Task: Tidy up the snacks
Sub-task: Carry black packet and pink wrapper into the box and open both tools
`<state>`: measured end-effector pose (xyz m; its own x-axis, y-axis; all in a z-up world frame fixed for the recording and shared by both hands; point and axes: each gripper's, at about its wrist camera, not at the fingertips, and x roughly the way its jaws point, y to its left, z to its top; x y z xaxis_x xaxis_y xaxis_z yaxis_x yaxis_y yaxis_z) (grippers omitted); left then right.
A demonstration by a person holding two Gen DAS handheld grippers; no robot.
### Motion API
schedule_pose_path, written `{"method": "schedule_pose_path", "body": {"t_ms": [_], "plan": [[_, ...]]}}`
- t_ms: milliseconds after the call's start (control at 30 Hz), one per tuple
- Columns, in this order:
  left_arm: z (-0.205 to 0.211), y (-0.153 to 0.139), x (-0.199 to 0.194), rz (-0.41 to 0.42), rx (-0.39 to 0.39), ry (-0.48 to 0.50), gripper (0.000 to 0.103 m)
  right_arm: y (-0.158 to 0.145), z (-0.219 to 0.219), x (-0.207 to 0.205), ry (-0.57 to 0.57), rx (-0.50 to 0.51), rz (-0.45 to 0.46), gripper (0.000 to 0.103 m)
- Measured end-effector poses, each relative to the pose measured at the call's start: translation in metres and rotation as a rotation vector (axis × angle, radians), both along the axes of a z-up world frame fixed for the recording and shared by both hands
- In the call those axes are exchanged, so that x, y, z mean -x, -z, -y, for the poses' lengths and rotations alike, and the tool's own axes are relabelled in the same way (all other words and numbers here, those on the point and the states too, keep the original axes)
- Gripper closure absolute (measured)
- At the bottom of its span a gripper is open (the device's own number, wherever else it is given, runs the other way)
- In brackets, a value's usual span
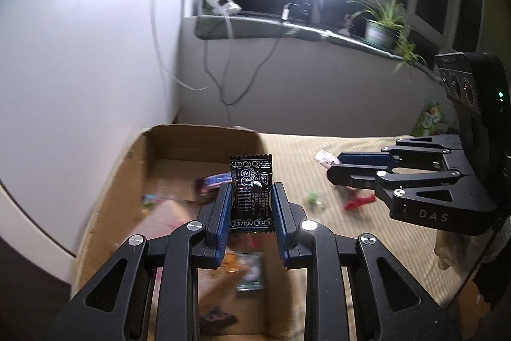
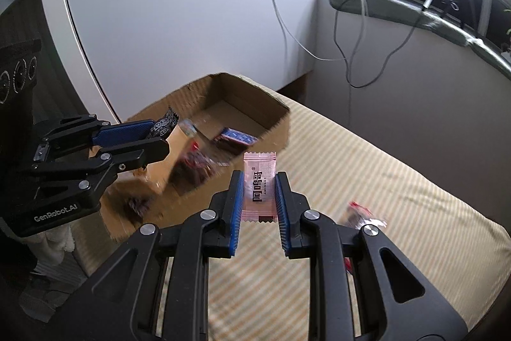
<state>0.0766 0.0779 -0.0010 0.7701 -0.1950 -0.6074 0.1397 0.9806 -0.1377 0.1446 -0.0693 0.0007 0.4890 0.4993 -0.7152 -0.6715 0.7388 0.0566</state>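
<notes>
My left fingers [image 1: 250,203] pinch a black packet [image 1: 252,190] mid-frame, upright, long axis along the fingers, hanging above the cardboard box [image 1: 127,181] so it can drop in. My right fingers [image 2: 258,197] pinch a pink packet [image 2: 259,186] the same way, over the striped bed [image 2: 367,181], right of the box.

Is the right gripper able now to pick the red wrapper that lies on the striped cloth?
Probably not yet. The right gripper is shut on a pink packet, so its jaws are occupied. The red wrapper lies uncovered on the striped cloth, with nothing over it.
</notes>
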Motion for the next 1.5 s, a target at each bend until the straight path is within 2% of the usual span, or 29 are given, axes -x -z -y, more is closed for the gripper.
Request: {"method": "schedule_pose_path", "body": {"t_ms": [367, 767, 1233, 1300, 1333, 1400, 1467, 1500], "plan": [[-0.024, 0.007, -0.017, -0.033, -0.034, -0.051, 0.08, 0.006, -0.049, -0.024, -0.045, -0.002, -0.019, 0.083], [-0.033, 0.012, -0.027, -0.051, -0.042, -0.065, 0.08, 0.021, -0.07, -0.045, -0.064, 0.006, -0.056, 0.083], [-0.04, 0.014, -0.028, -0.06, -0.05, -0.089, 0.079, 0.029, -0.081, -0.049, -0.085, 0.009, -0.068, 0.082], [-0.04, 0.013, -0.028, -0.06, -0.052, -0.09, 0.076, 0.029, -0.081, -0.049, -0.083, 0.012, -0.066, 0.082], [-0.04, 0.013, -0.028, -0.058, -0.053, -0.092, 0.075, 0.029, -0.08, -0.049, -0.081, 0.013, -0.066, 0.08], [-0.04, 0.012, -0.028, -0.056, -0.057, -0.096, 0.074, 0.028, -0.079, -0.049, -0.077, 0.012, -0.061, 0.061], [-0.04, 0.012, -0.027, -0.053, -0.061, -0.098, 0.072, 0.026, -0.078, -0.048, -0.077, 0.006, -0.05, 0.052], [-0.039, 0.011, -0.027, -0.052, -0.064, -0.099, 0.068, 0.025, -0.077, -0.047, -0.075, 0.006, -0.045, 0.052]]}}
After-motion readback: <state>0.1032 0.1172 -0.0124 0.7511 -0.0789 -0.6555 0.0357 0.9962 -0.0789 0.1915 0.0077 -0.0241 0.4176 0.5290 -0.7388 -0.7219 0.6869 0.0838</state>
